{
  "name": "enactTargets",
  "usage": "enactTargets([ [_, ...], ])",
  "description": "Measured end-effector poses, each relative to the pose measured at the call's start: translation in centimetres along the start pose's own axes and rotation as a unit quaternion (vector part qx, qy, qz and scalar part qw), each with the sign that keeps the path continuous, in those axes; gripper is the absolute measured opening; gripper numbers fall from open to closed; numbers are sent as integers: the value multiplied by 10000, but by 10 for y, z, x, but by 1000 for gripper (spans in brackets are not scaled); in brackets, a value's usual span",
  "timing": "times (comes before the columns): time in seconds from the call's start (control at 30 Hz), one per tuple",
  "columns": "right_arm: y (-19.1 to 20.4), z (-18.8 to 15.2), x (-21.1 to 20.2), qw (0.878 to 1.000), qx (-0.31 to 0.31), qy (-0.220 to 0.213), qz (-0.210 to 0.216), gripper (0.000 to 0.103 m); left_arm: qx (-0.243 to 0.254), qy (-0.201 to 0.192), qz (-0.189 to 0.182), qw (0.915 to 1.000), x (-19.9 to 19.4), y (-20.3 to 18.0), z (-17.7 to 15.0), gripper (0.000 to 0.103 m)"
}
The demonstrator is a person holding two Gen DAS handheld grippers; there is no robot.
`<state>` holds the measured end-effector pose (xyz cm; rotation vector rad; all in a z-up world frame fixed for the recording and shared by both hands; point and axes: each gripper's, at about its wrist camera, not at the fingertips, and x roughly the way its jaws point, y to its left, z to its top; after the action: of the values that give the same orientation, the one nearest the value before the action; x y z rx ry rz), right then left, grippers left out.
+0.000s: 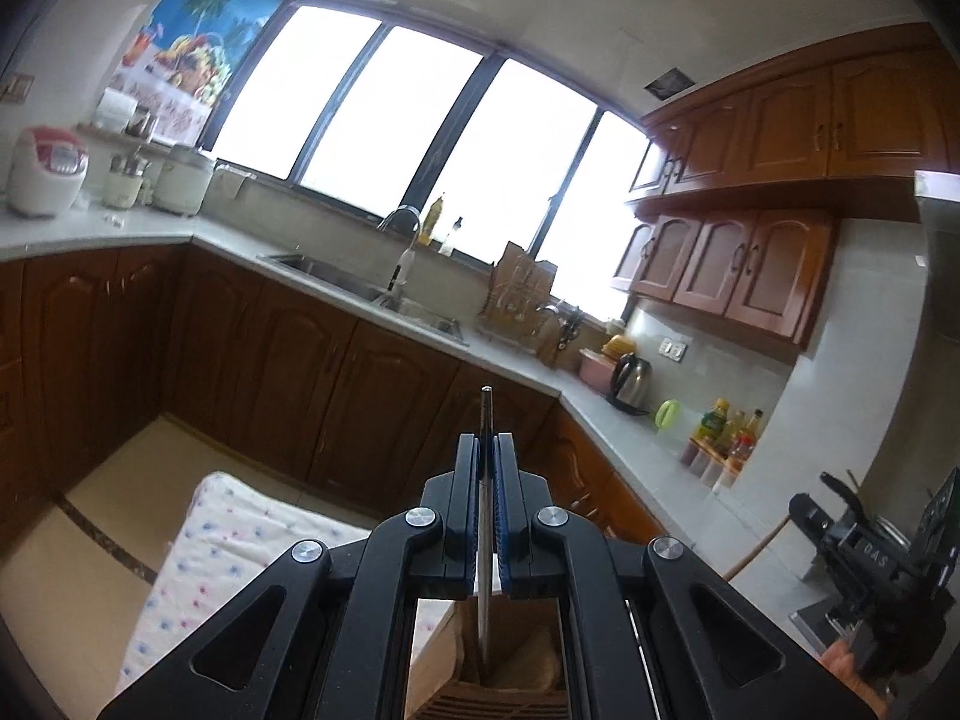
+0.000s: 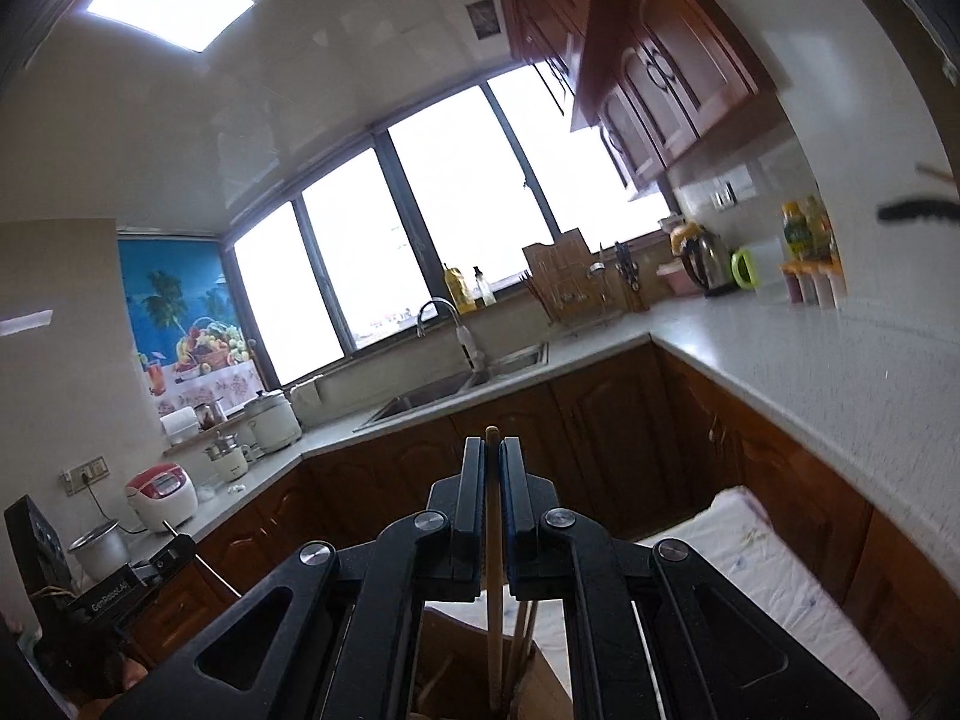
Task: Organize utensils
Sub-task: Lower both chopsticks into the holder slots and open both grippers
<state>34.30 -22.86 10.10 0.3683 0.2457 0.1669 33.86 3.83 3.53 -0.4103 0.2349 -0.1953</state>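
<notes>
At six o'clock in the left wrist view, the left gripper (image 1: 487, 450) is clenching a metal chopstick (image 1: 486, 516) upright, its lower end dipping into a wooden holder (image 1: 510, 669), likely for slotting. At six o'clock in the right wrist view, the right gripper (image 2: 492, 456) is likewise gripping a wooden chopstick (image 2: 493, 612) vertically over a box (image 2: 444, 654) already holding more sticks; both grippers are pointing level across the kitchen.

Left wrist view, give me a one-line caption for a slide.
Left gripper shut on a metal chopstick, its lower end in a brown holder, kitchen sink and windows beyond.
</notes>
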Motion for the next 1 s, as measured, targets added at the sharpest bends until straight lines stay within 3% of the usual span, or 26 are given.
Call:
enactTargets([
  [0.2, -12, -29, 23, 9996, 134, 267, -17, 5, 52, 275, 116, 9995, 38, -2, -24, 3],
  [0.43, -22, -49, 39, 9976, 237, 655, -49, 5, 220, 649, 103, 9976, 62, -4, -25, 3],
  [1.0, -22, -42, 42, 9961, 167, 872, -12, 5, 332, 929, 179, 9950, 68, -4, -6, 4],
])
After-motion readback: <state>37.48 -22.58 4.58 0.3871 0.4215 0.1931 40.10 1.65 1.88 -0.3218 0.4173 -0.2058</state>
